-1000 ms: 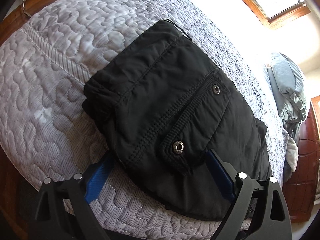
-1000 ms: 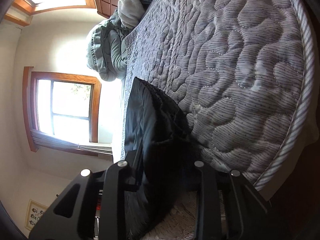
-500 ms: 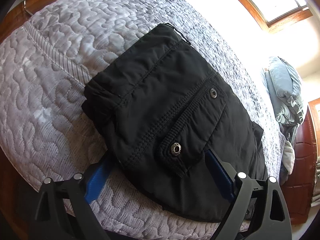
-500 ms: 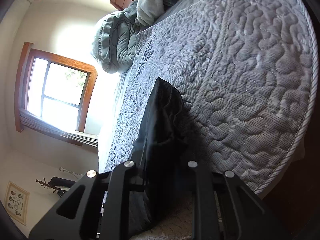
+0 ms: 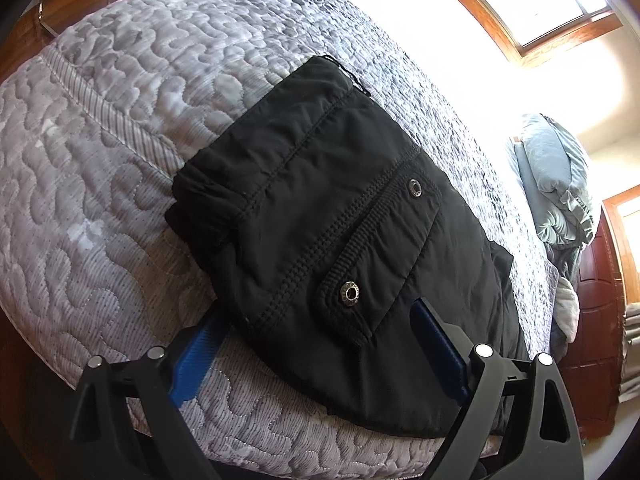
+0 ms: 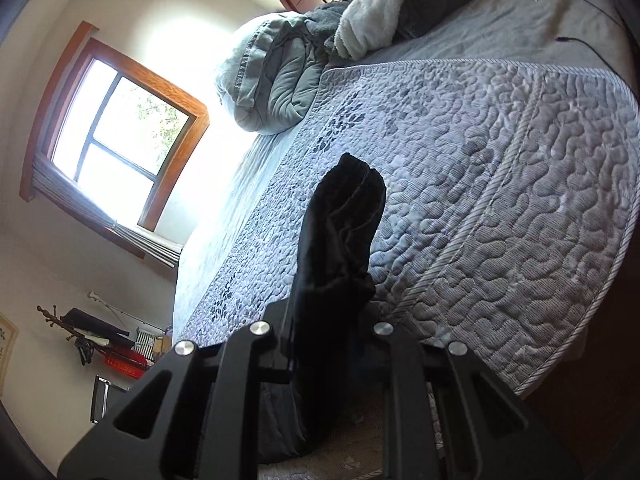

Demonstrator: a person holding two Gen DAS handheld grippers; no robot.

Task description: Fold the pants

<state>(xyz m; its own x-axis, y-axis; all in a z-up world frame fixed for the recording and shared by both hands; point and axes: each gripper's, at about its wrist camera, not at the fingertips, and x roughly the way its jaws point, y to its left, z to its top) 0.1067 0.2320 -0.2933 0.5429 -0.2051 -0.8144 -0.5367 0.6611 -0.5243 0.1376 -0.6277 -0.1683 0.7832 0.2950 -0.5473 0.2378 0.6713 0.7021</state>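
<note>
While spread wide and empty, straddled the near edge of the pants (image 5: 320, 220) with the left gripper (image 5: 316, 320). Flanked the bundle with the right gripper (image 6: 326, 314); pinched or loose, could not tell. Found folded compactly on the quilt (image 5: 120, 160). Probably finishing; next needed withdrawal without dragging cloth.

At the bottom of the frame the right gripper (image 6: 320, 344) pinched the near end of the folded black pants (image 6: 340, 240), which lay on the quilted bed (image 6: 500, 184), a window (image 6: 116, 140) at left.
</note>
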